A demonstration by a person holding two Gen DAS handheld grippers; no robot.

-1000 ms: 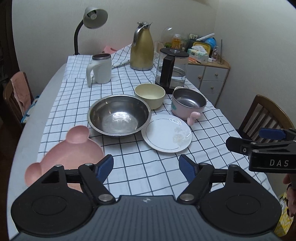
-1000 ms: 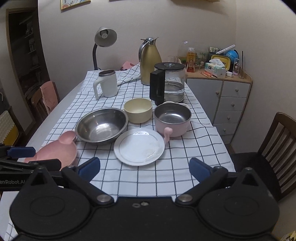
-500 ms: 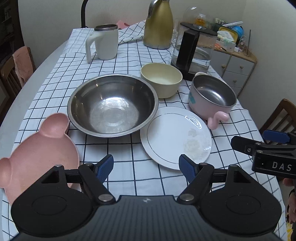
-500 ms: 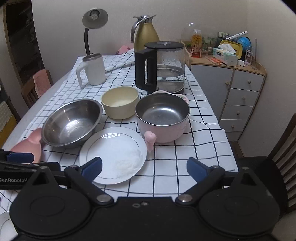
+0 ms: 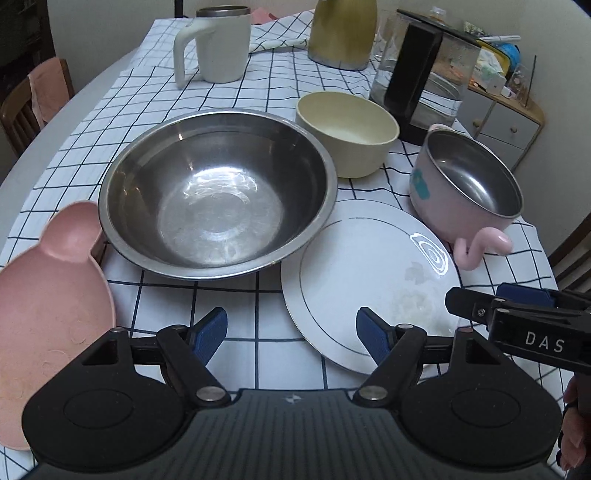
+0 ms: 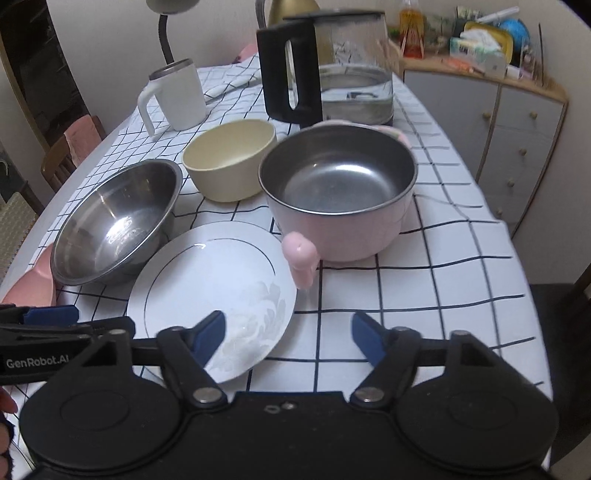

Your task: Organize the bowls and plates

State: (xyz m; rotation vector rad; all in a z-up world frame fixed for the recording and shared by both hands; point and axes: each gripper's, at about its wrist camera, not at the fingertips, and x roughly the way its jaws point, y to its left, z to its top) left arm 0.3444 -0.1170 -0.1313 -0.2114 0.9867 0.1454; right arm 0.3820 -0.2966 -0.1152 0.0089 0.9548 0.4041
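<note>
Both grippers hang spread and empty above the near edge of the table: the left gripper [image 5: 291,332] over bare cloth between the pink plate [image 5: 48,306] and the white plate [image 5: 369,284], the right gripper [image 6: 288,332] with its left fingertip over the white plate's near rim and its right one over bare cloth.

The white plate looks like glazed ceramic: stiff, slick, breakable. It lies flat, so a gripper would likely have to pinch the rim, which leaves little to bite on. The steel bowl [image 5: 218,192], just left of it and touching or nearly touching its rim, is probably light and rigid, with a thin rolled lip that suits a pinch (though smooth metal may slip). The cream bowl [image 5: 347,129] beyond has a thick upright wall, an easy hold. The pink pot [image 6: 338,199], on the right, has a stubby handle pointing toward the near edge; its wall may be the steadier hold. The pink plate, with bear ears, sits at the near left and looks like light plastic.

A checked cloth [image 6: 424,302] covers the table; dragging dishes could bunch it. Far back stand a white mug [image 5: 218,44], a gold jug [image 5: 340,33] and a glass kettle [image 6: 332,70] holding water. A drawer cabinet [image 6: 517,147] stands to the right.
</note>
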